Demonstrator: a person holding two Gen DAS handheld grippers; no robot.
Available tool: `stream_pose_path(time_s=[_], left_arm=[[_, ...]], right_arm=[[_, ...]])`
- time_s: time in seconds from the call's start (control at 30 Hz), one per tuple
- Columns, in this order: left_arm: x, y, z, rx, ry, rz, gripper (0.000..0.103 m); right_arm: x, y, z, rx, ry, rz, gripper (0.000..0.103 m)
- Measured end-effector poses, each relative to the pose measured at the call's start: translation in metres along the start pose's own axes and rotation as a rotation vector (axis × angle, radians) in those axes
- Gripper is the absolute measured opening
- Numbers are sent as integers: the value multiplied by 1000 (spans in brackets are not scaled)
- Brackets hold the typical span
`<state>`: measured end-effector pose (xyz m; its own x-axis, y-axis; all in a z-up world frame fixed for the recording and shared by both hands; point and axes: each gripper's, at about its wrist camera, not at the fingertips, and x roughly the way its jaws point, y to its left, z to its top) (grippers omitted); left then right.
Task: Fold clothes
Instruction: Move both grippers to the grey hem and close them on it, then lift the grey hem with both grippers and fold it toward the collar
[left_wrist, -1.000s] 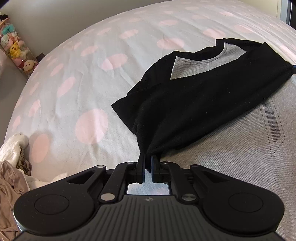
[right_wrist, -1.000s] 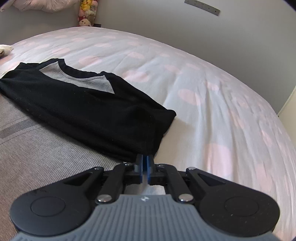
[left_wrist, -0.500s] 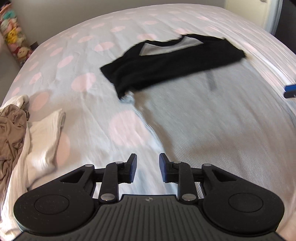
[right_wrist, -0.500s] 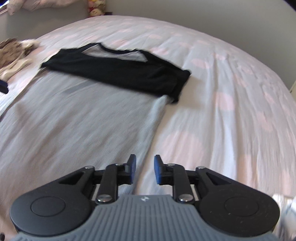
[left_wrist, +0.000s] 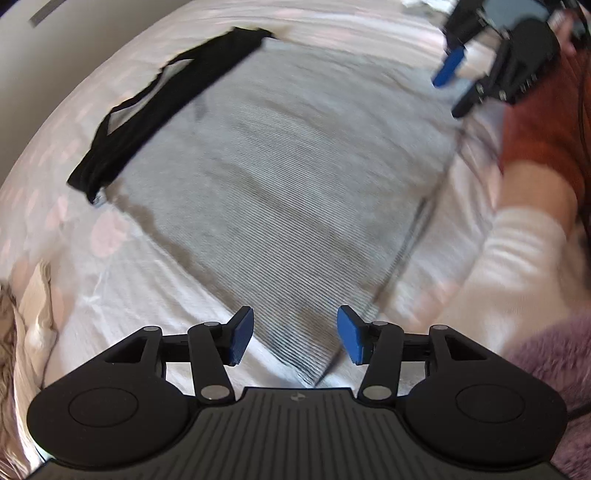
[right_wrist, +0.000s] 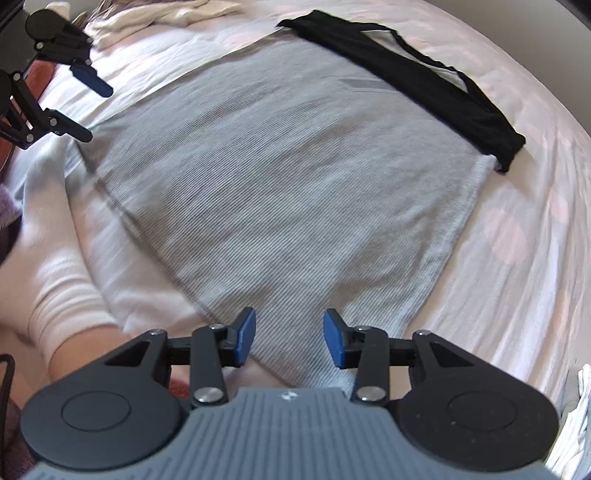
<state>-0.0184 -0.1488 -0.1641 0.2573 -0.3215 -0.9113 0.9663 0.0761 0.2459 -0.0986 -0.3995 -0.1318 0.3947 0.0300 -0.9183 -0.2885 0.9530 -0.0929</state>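
Observation:
A grey ribbed shirt (left_wrist: 280, 184) (right_wrist: 280, 177) lies flat on the bed, its black sleeves and collar (left_wrist: 155, 103) (right_wrist: 436, 85) folded in along the far edge. My left gripper (left_wrist: 295, 334) hovers open over one near hem corner. My right gripper (right_wrist: 289, 341) stands open over the other hem corner. Neither holds anything. Each gripper also shows in the other's view, the right gripper (left_wrist: 458, 85) at upper right, the left gripper (right_wrist: 85, 107) at upper left, both open.
The bed (right_wrist: 517, 236) has a white cover with pink dots. Cream and brown clothes (left_wrist: 26, 295) (right_wrist: 155, 14) are piled beside the shirt. A person's leg in a white sock (left_wrist: 517, 254) (right_wrist: 55, 266) rests on the bed near the hem.
Both grippers let go of the black sleeve ends, opened wide, and pulled back to the shirt's near hem. The sleeves now lie folded across the shirt's top.

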Motion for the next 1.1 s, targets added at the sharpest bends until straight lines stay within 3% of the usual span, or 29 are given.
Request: stream_pose_path(time_s=[0.27, 0.47, 0.57, 0.73, 0.97, 1.1], left_arm=[[19, -21, -13, 136, 73, 13, 50], [30, -1, -13, 22, 89, -47, 51], [31, 2, -12, 22, 88, -62, 49], [29, -3, -10, 78, 87, -65, 45], [32, -10, -5, 147, 126, -79, 41], [31, -13, -5, 142, 141, -85, 29]], right_arm=[[10, 10, -4, -90, 106, -24, 54], [26, 12, -5, -160, 214, -14, 60], [31, 8, -5, -153, 232, -18, 60], [31, 3, -7, -151, 248, -46, 45], [26, -1, -14, -146, 219, -114, 10], [19, -3, -17, -139, 189, -140, 6]])
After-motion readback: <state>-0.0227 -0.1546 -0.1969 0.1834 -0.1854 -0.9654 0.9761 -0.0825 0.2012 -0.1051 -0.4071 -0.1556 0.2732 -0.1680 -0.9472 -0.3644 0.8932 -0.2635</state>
